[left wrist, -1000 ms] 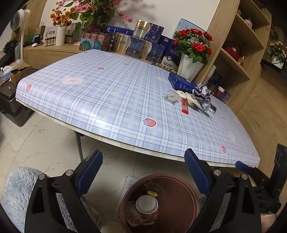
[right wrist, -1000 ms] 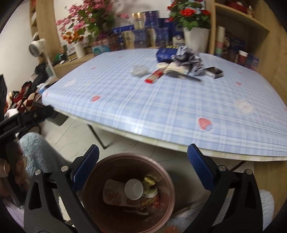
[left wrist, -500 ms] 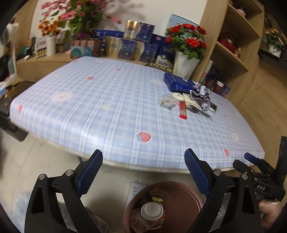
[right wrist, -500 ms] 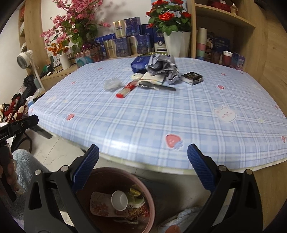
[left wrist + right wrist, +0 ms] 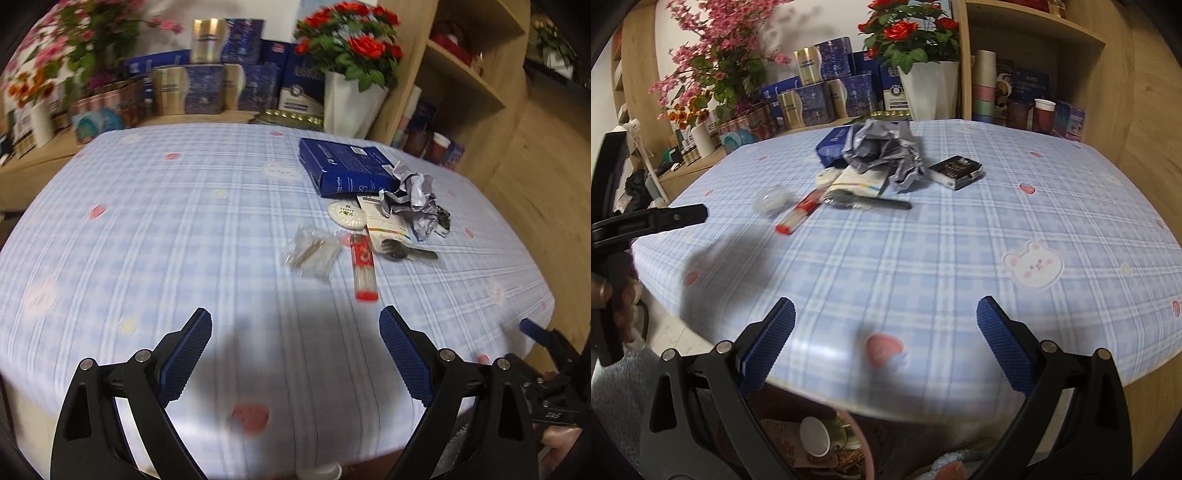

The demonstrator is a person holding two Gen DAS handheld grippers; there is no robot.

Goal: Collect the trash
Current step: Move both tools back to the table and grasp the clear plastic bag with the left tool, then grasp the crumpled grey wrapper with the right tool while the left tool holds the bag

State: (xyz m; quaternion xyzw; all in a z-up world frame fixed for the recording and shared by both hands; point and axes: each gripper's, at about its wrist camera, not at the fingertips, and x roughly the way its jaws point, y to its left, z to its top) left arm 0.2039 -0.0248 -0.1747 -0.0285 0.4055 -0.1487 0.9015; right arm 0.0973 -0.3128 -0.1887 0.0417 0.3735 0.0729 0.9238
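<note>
2 grippers, left gripper (image 5: 295, 354) and right gripper (image 5: 885, 332), hovered wide open, empty, over near table (image 5: 923, 266) edge. Trash pile (image 5: 871, 166) lay mid-table, well apart. Best approach: low reach to red wrapper (image 5: 364, 267) first, nearest; bin (image 5: 827, 446) waited below edge.

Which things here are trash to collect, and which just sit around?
Job:
crumpled foil wrapper
clear plastic bag
red packet
black spoon
trash bin

Lying about, likely:
rose vase
gift boxes
paper cups
</note>
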